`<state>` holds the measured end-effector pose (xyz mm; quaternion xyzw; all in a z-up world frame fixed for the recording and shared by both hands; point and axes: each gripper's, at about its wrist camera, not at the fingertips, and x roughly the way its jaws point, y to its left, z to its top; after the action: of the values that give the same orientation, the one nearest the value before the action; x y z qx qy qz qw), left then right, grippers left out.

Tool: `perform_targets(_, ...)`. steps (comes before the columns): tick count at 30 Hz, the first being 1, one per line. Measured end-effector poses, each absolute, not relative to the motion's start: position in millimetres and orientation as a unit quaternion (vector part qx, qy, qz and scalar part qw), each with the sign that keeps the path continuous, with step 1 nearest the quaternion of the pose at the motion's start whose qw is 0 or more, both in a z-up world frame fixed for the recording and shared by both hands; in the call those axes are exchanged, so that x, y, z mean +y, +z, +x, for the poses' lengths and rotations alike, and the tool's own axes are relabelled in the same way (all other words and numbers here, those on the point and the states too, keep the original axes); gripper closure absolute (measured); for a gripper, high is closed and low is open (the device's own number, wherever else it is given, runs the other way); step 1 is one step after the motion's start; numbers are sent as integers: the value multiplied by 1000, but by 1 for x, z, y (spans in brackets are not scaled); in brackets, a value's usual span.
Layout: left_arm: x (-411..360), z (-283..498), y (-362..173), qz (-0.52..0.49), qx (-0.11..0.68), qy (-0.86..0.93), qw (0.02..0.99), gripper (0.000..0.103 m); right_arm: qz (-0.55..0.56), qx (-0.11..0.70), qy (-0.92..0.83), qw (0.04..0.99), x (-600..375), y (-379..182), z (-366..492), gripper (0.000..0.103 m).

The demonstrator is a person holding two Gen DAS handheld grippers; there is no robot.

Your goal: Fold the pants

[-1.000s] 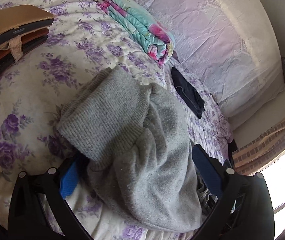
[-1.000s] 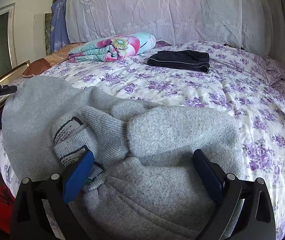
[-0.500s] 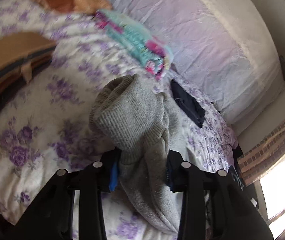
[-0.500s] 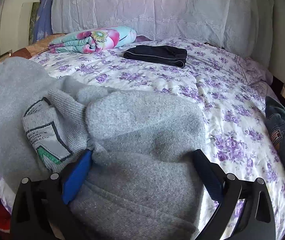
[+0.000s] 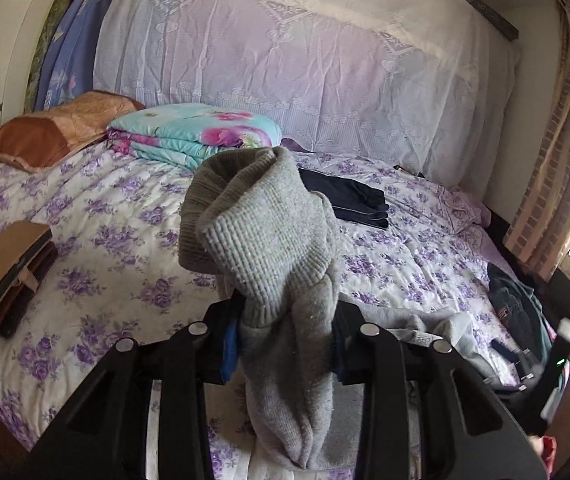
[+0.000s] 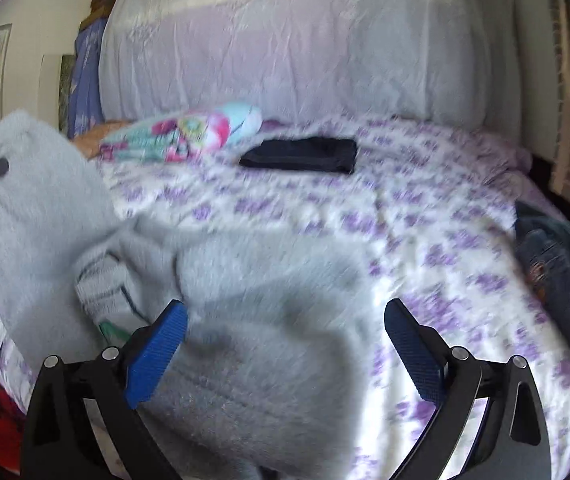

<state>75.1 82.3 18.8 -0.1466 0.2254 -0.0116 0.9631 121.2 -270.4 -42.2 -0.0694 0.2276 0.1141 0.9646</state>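
Lifted off the bed (image 5: 97, 216) since a second ago, the soft, floppy grey pants (image 5: 269, 240) hang by their ribbed cuff, clenched in the left gripper (image 5: 285, 344), while the right gripper (image 6: 285, 344) gapes empty above the waistband, the sensible next hold.

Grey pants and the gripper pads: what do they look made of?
Grey pants: soft fleecy knit, probably cotton blend; fuzzy matte nap, ribbed cuff. Left gripper is shut on them. Right gripper pads: blue, likely rubber or textured plastic; fine grid pattern, matte. Arms look like black rigid plastic.
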Motion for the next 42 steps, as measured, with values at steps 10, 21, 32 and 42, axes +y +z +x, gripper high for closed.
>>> perform_targets(10,76,77,7,-148,234,10,961,67,-111,304,99,941,-263,-74,151,3)
perform_targets(21,111,85,-25,-225,266,24,937,62,-104,305,103,941,-266,-75,153,3)
perform_targets(32,98,75,-2,-218,249,-11,943,68,-127,264,98,951,-258,-53,134,4)
perform_targets(42,57,67,32,-155,217,-45,963,69,-175,300,109,931,-234,-68,158,3)
